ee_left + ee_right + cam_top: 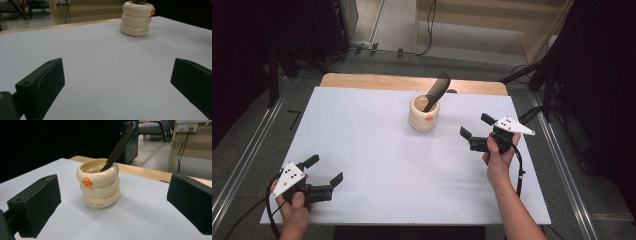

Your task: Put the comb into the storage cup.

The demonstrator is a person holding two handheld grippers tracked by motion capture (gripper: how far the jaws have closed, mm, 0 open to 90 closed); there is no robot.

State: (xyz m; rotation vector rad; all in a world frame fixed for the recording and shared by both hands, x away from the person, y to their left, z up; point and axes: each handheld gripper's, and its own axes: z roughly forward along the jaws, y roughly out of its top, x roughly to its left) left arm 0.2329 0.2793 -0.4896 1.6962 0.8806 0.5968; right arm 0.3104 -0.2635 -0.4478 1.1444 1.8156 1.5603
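A cream cup (424, 114) built like three stacked rings, with a small orange knob on its side, stands upright toward the back middle of the white table (377, 150). A dark comb (437, 90) leans out of it, tilted to the back right. In the right gripper view the cup (98, 183) is close ahead, with the comb (120, 145) rising from it. My right gripper (475, 127) is open, a short way right of the cup and pointing at it. My left gripper (324, 170) is open near the front left corner; its view shows the cup (136, 18) far off.
A wooden tabletop strip (412, 82) shows beyond the white sheet's back edge. Dark stands and cables (532, 75) flank the table at left and right, and metal rails (242, 160) run along the floor on both sides.
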